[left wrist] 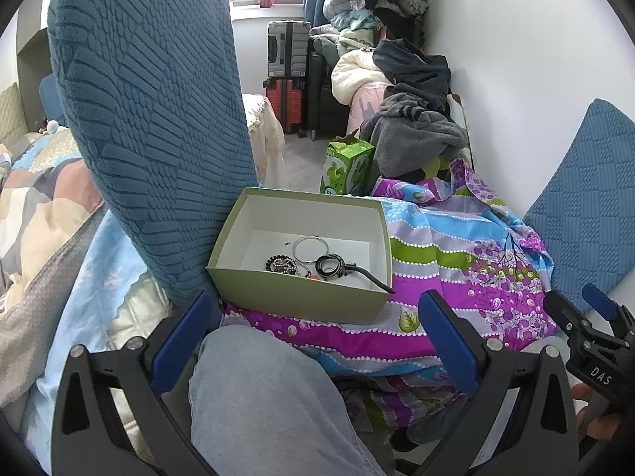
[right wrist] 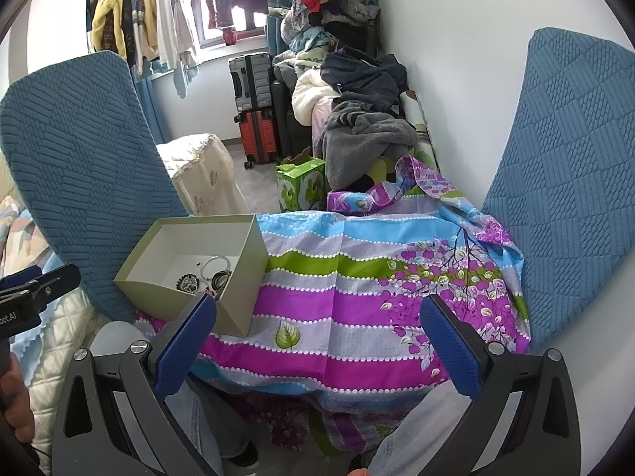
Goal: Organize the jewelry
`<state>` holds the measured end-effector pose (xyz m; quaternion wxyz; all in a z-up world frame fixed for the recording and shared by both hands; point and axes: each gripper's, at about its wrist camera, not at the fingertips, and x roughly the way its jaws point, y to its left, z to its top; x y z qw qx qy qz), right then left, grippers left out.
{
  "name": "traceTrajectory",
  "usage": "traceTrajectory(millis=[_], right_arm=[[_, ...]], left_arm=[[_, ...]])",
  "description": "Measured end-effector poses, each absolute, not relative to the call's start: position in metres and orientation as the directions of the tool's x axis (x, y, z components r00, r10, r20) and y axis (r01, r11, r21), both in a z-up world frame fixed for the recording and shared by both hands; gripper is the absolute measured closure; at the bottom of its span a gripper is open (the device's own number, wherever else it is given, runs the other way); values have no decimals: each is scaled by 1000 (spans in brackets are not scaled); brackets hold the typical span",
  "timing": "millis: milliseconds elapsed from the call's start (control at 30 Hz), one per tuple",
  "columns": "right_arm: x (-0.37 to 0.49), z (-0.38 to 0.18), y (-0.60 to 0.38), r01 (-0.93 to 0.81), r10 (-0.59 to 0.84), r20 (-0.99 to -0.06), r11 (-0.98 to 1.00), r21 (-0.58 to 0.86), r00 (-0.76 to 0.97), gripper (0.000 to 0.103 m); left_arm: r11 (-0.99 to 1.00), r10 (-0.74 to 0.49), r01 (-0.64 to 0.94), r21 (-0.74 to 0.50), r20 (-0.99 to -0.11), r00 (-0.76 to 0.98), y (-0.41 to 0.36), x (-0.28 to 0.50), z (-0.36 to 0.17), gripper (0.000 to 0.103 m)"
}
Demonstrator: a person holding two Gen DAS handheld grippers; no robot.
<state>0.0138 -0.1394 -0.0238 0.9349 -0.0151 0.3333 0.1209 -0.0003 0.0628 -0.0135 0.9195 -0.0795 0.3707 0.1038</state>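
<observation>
Sitting in open box [left wrist: 301, 297] centre frame: bangle [left wrist: 310, 246], beaded bracelet [left wrist: 281, 265], strapped watch [left wrist: 331, 266]. Looking light, small, slippery; strap [left wrist: 375, 279] overhanging rim, judged best hold. Left gripper [left wrist: 317, 333], right gripper [right wrist: 317, 329] both hovering released, grasping nothing.

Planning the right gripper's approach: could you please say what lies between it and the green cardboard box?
Only striped floral cloth, seen in the right wrist view.

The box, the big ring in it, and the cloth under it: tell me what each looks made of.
Box: apparently matte cardboard, olive outside, white inside, with thin straight walls and crisp folded corners.
Ring: probably polished metal; it is thin, silvery and glinting, though coated plastic is possible.
Cloth: thin printed woven fabric with a slight sheen, creased and draping.
</observation>
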Motion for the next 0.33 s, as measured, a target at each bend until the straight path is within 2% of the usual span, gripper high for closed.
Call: traceTrajectory(millis=[333], right_arm=[[15, -27, -140, -224, 209, -626, 973, 56, 752, 0]], left_arm=[[965, 138, -254, -64, -699, 702, 66, 0, -12, 0]])
